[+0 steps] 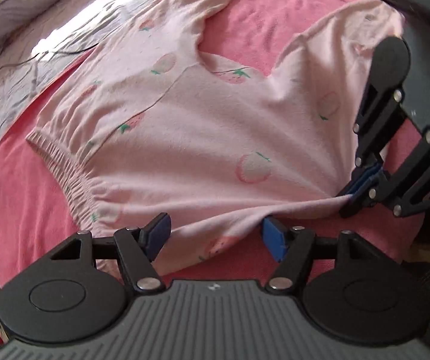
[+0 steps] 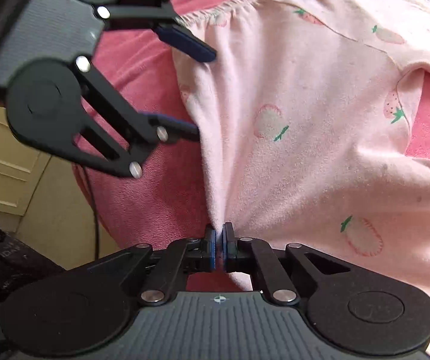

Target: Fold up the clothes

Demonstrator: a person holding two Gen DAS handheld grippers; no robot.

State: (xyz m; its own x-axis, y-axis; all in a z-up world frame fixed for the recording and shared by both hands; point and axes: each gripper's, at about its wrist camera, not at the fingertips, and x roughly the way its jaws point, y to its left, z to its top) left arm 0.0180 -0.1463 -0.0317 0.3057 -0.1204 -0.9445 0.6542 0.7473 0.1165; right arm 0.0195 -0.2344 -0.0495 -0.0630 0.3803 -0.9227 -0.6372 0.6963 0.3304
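Along the near edge of the pink bed cover (image 1: 28, 180) lie the strawberry-print pyjama trousers (image 1: 215, 120), waistband to my left. My right gripper (image 2: 220, 244) is pinched shut on their near hem; my left gripper (image 1: 215, 234) stands open astride that hem, just beside. A grey quilt (image 1: 13, 45) lies beyond.

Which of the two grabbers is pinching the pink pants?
The right gripper. Its blue pads are shut tight on a bunched bit of the pants. The left gripper is open, its pads apart with the cloth edge between them.
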